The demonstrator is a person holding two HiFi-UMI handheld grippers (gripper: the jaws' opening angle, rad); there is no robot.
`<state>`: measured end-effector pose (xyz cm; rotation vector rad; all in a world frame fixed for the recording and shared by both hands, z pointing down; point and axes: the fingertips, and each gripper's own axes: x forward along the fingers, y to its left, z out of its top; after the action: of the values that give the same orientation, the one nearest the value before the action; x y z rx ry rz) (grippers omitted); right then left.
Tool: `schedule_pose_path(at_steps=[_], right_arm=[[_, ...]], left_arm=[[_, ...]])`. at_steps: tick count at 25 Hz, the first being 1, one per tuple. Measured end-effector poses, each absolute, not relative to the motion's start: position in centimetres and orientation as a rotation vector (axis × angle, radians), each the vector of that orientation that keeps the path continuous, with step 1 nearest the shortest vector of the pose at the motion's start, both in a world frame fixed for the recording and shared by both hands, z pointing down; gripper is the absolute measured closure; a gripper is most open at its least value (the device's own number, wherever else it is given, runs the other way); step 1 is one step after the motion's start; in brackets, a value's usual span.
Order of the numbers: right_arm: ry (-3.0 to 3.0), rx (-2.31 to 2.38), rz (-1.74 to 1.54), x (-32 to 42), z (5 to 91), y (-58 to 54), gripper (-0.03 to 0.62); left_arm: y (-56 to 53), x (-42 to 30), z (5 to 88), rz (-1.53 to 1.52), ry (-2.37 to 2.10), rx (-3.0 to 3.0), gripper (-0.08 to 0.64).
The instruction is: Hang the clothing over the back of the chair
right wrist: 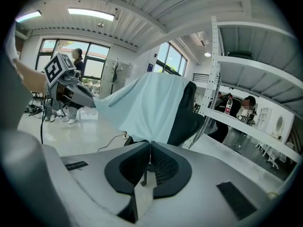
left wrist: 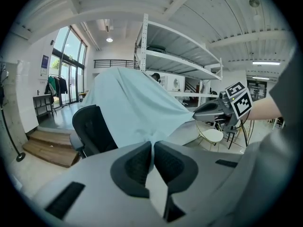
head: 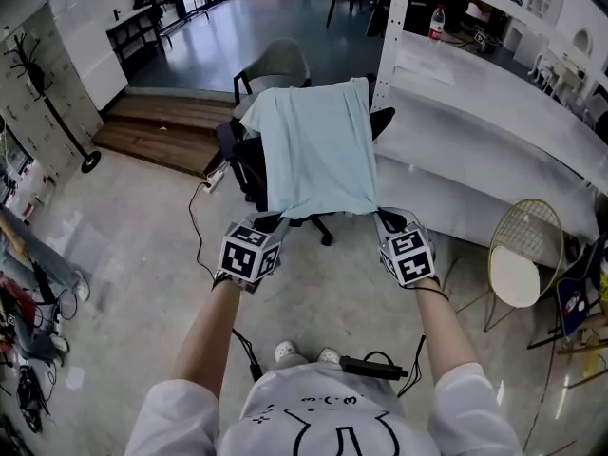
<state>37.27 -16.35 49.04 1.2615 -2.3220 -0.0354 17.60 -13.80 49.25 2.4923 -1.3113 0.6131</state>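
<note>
Chair [head: 245, 160], black and on a wheeled base, stands on the pale floor [head: 142, 245] just beside a white shelf rack [head: 399, 27], and it carries the task's thing: the light blue clothing [head: 318, 150] lies draped over the top of the chair back and runs down on the near side toward the person. Its lower edge is stretched between the two claws. The left claw [left wrist: 152, 144] is pinched closed on one bottom corner of the cloth, a fold of blue caught between its dark pads, and the right claw [right wrist: 150, 145] is likewise clamped on the other corner, with the fabric running up taut from its tips. Both claws sit low and close to the chair base, near level with each other. The draping looks close to done; what remains, by my reading, is letting go cleanly. The main risk is the pull: any more drag on the hem could slide the cloth off the back toward the person, or roll the chair on its wheels. Letting one corner go before the other could leave the garment skewed, and its weight might then carry it down to the floor.
</note>
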Motion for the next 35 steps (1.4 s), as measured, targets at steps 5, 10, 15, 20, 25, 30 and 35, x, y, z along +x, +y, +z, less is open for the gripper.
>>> schedule_pose_path(at_steps=[5,10,15,20,25,30,35], right_arm=[[-2.300,1.245,0.011,37.1,50.2,-17.8,0.569],[-2.303,1.216,0.025,36.8,51.1,-19.1,0.569],[-2.304,1.202,0.047,36.3,52.0,-20.8,0.568],[-2.286,1.183,0.108,36.0,53.5,-23.1,0.568],[-2.272,1.178,0.169,35.4,55.0,-25.8,0.560],[-2.257,1.161,0.196,34.7,56.1,-28.2,0.540],[-2.266,1.154,0.257,34.2,56.5,-30.0,0.446]], left_arm=[[-14.4,18.0,49.7,0.637,-1.332,2.478,0.531],[-15.3,18.5,50.3,0.668,-1.353,2.462,0.528],[-16.7,18.0,51.7,0.688,-1.346,2.433,0.522],[-18.7,18.0,53.4,0.715,-1.280,2.417,0.522],[-21.0,17.9,54.9,0.748,-1.200,2.419,0.478],[-23.5,17.5,56.1,0.776,-1.137,2.422,0.408],[-25.7,16.8,56.4,0.796,-1.111,2.425,0.342]])
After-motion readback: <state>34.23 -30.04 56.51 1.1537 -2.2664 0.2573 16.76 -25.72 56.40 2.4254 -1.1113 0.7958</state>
